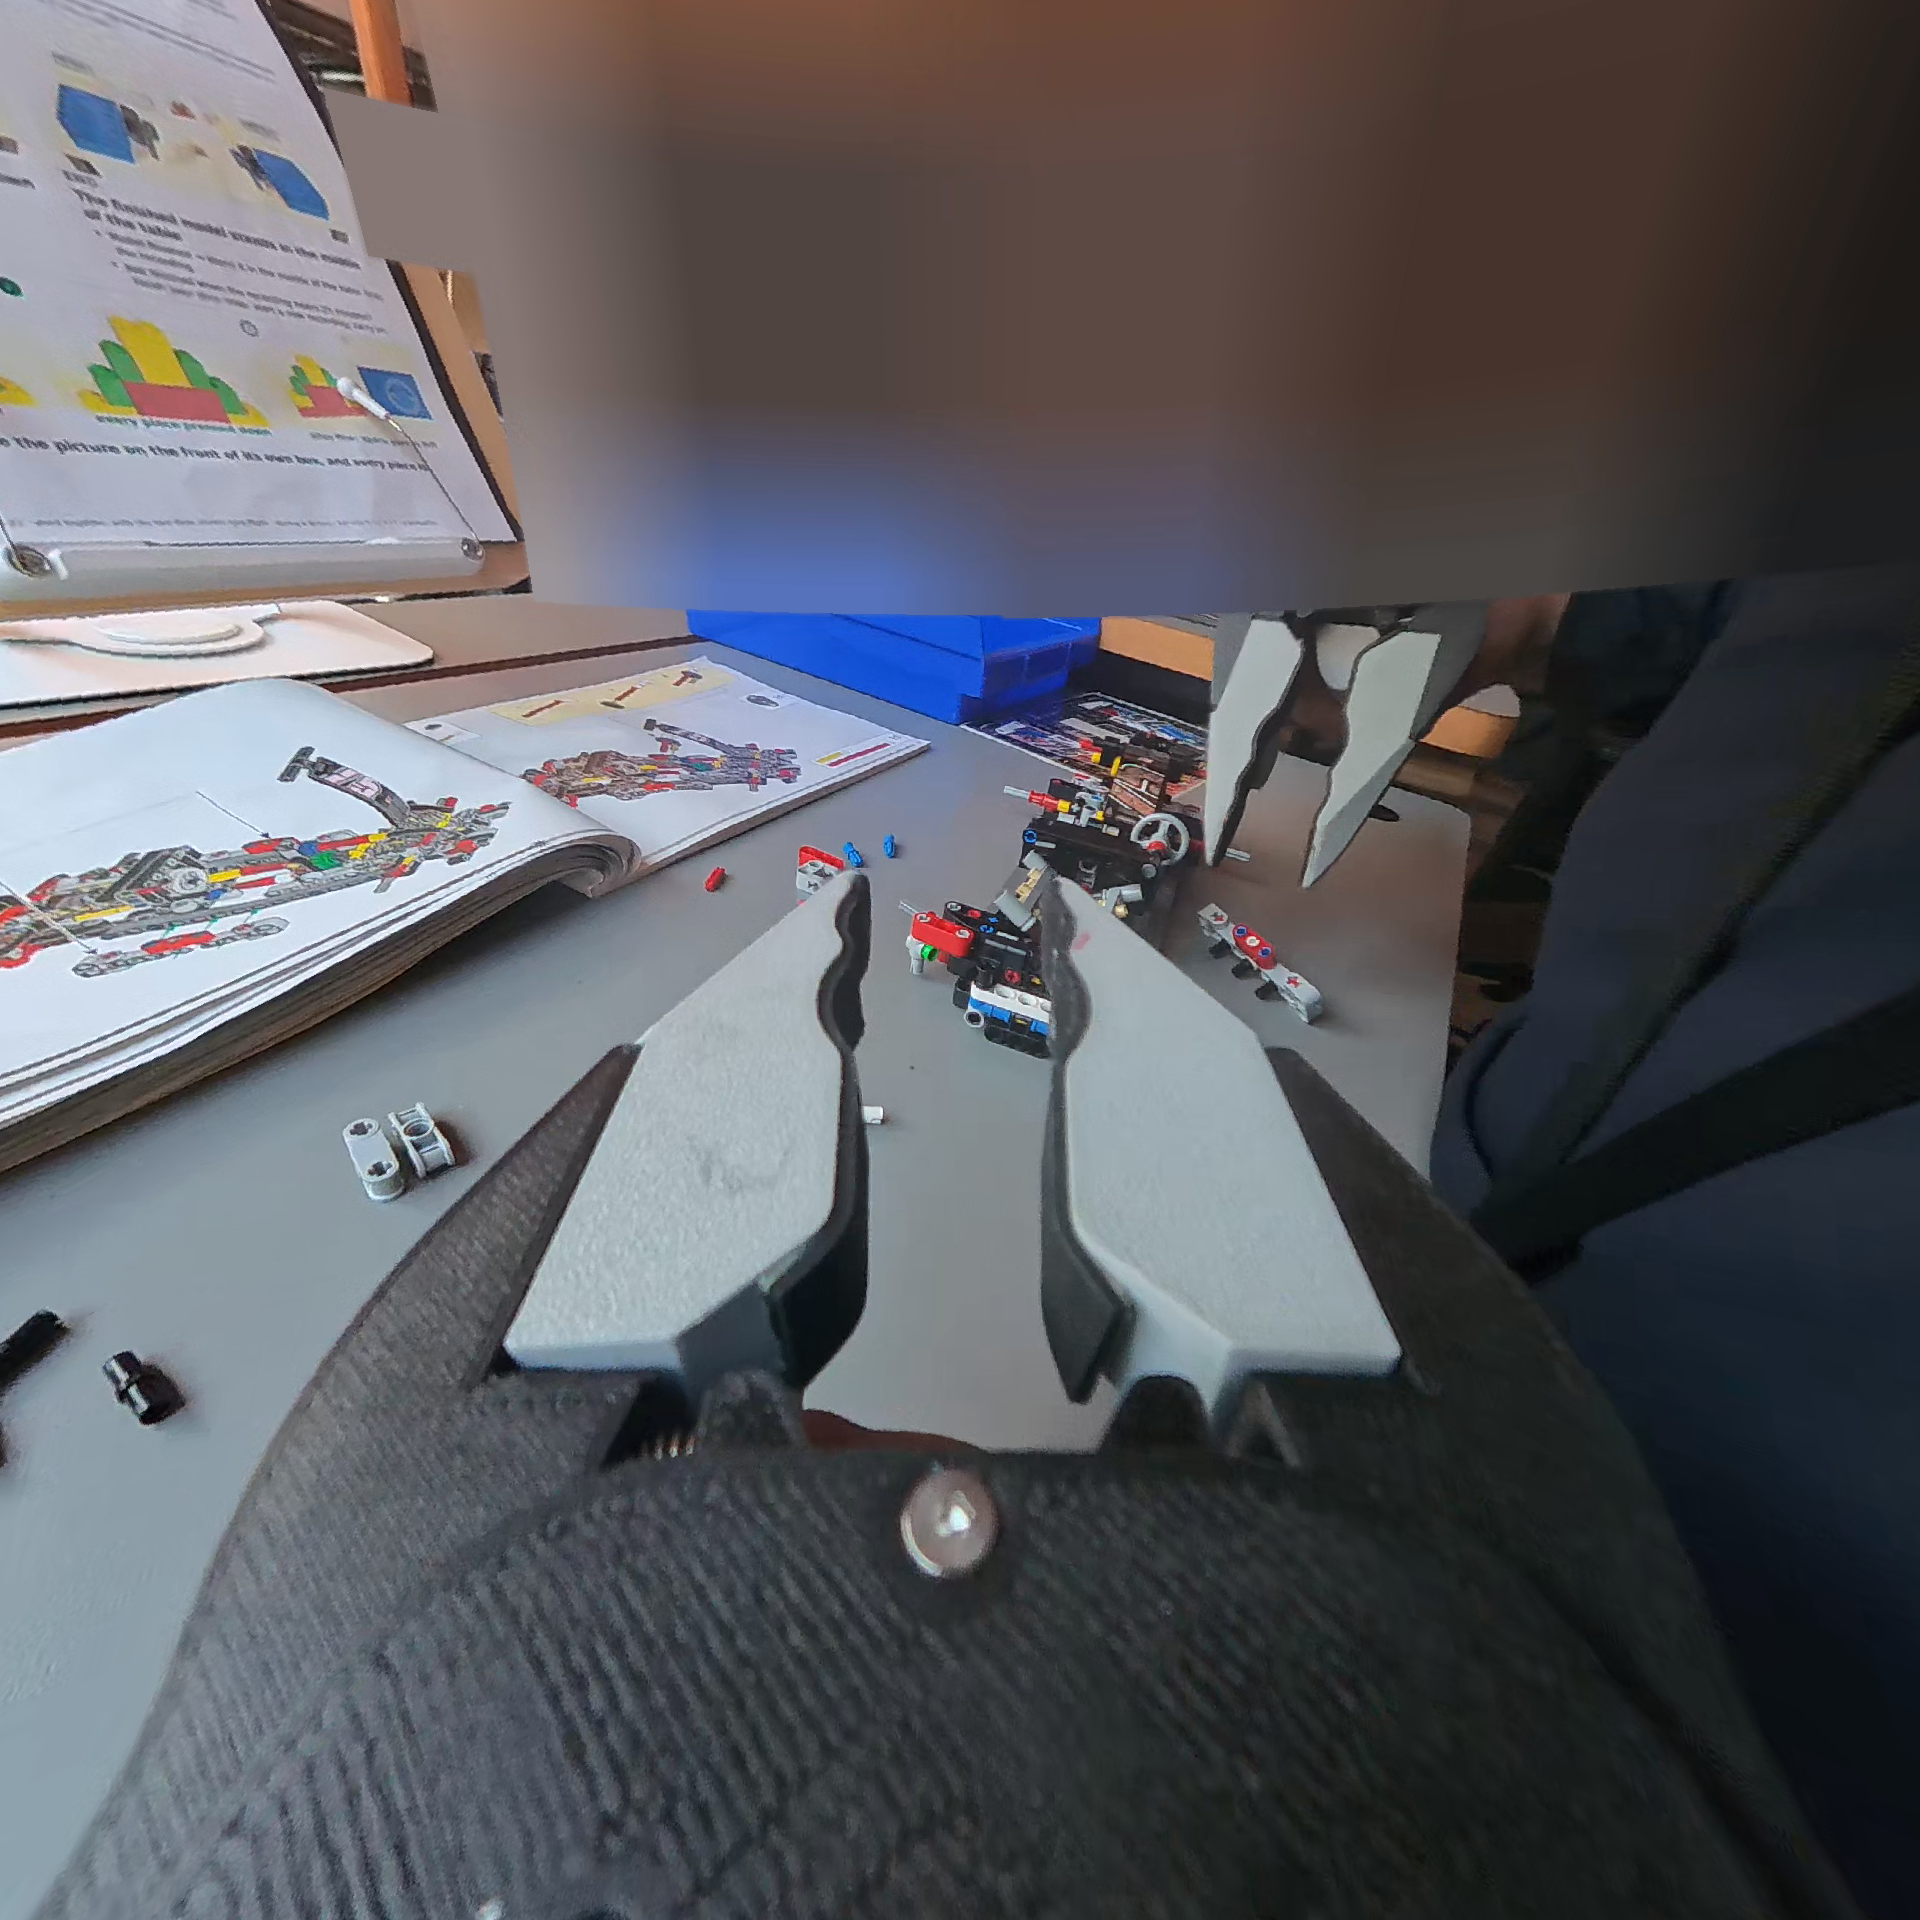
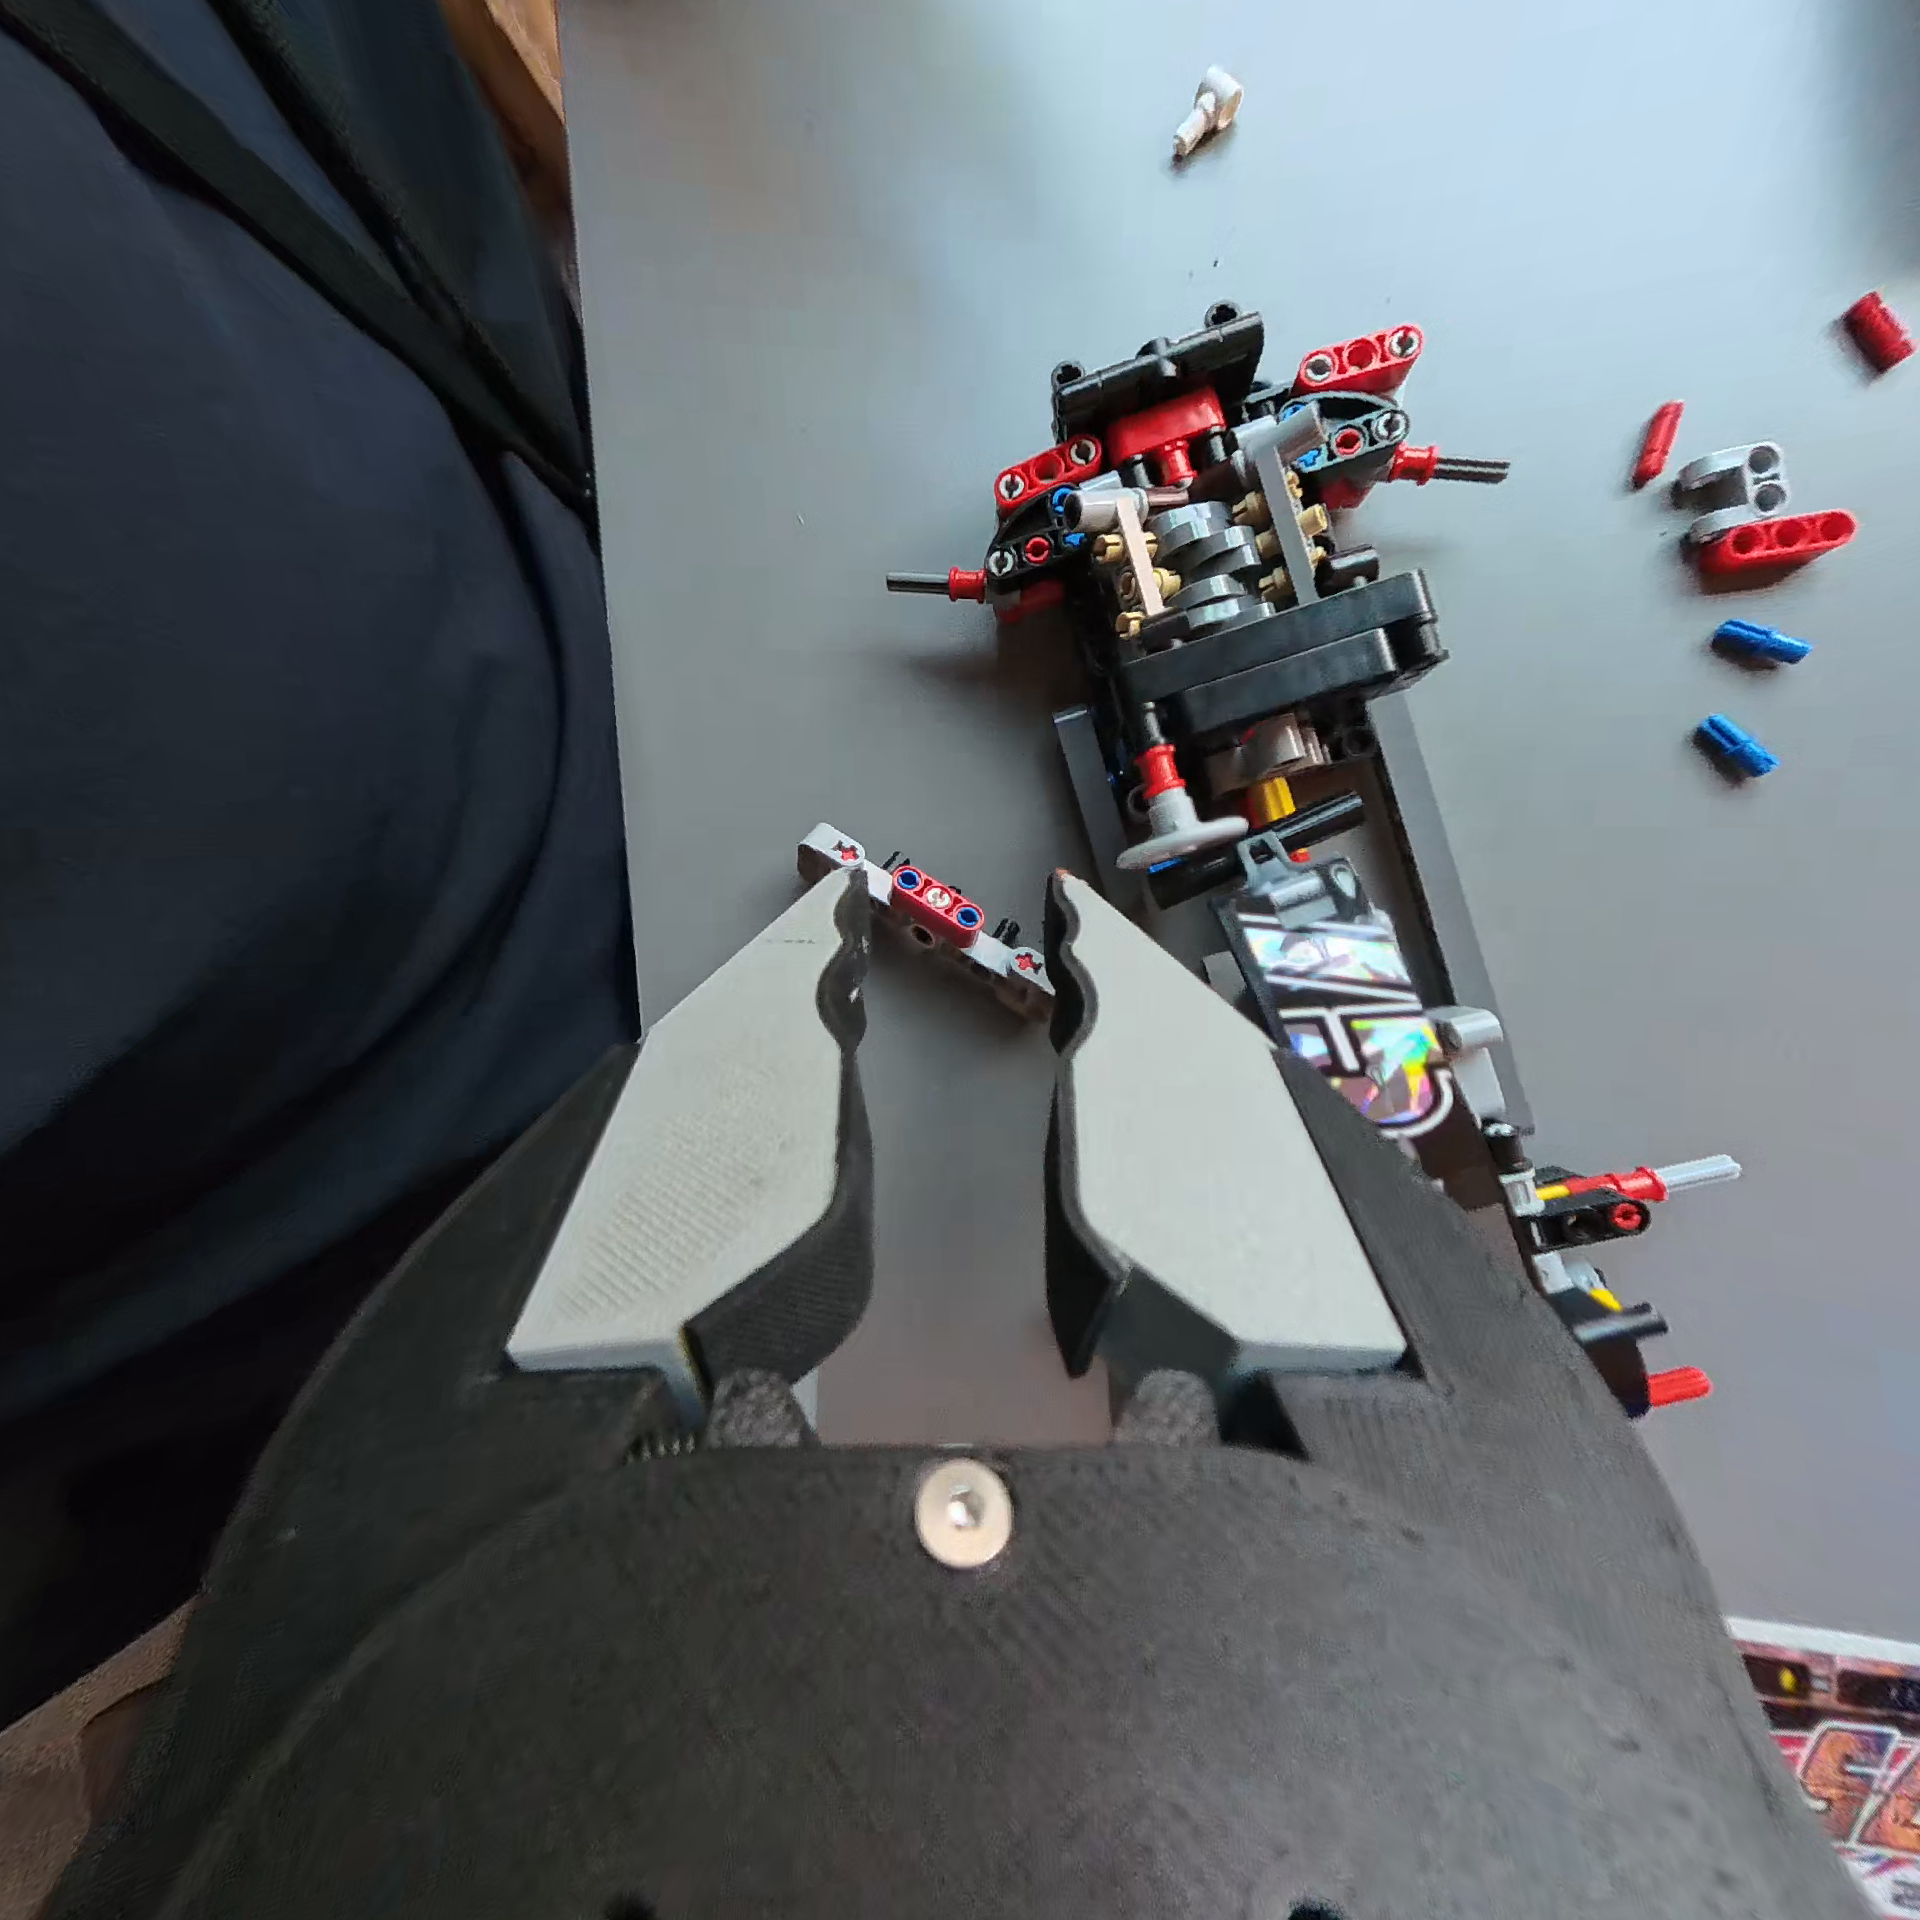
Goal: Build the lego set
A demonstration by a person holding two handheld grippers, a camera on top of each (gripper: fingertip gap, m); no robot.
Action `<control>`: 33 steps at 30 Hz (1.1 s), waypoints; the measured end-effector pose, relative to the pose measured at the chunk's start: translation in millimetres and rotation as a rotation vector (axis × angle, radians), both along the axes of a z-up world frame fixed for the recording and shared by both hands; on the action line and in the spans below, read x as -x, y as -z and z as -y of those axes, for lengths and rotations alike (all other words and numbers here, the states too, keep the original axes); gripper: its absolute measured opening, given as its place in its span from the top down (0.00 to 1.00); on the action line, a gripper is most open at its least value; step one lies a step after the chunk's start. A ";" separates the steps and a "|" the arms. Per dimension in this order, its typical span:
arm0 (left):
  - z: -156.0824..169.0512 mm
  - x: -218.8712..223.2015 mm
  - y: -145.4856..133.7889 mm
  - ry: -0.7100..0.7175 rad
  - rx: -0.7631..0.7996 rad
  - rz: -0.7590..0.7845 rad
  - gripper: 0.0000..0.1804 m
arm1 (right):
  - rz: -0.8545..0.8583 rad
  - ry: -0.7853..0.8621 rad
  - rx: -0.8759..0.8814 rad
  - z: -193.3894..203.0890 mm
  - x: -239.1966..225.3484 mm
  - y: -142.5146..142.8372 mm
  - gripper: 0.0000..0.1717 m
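My left gripper [image 1: 954,899] is open and empty above the grey table [image 1: 520,1039]. Past its fingertips lies a long black, red and grey toy-brick chassis [image 1: 997,966], not touched. My right gripper [image 2: 956,883] is open and empty. It hovers over a short grey beam with a red piece and blue pins [image 2: 935,902], which lies on the table near the edge, between the fingertips in that view but not pressed. The left wrist view shows the right gripper [image 1: 1268,868] raised above that beam [image 1: 1259,958]. The chassis [image 2: 1247,582] lies just right of the right gripper.
An open instruction booklet [image 1: 312,831] lies at the left, a sheet on a stand [image 1: 208,312] behind it, a blue bin [image 1: 914,655] at the back. Loose pieces: blue pins [image 2: 1756,644], red beam [image 2: 1777,540], grey connectors [image 1: 400,1148], black pins [image 1: 140,1387]. A person in dark clothing [image 2: 260,623] is at the table edge. Tip to tip, the grippers are about 20 cm apart.
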State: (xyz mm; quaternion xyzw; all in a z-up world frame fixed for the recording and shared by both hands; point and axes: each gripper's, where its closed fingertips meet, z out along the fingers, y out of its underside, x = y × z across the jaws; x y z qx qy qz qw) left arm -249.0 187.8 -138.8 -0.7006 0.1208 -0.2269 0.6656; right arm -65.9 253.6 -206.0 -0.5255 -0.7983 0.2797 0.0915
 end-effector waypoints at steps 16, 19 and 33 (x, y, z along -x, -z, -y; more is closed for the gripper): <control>-2.2 8.0 -1.0 -0.081 -0.014 -0.016 0.84 | -0.295 -0.013 -0.008 0.9 -3.8 -9.9 0.76; -3.8 8.1 0.9 -0.086 0.000 -0.022 0.85 | -0.313 -0.051 -0.056 1.5 -4.9 -11.2 0.76; -3.8 8.5 1.0 -0.088 0.001 -0.022 0.85 | -0.054 -0.292 -0.295 -2.4 -9.2 43.2 0.88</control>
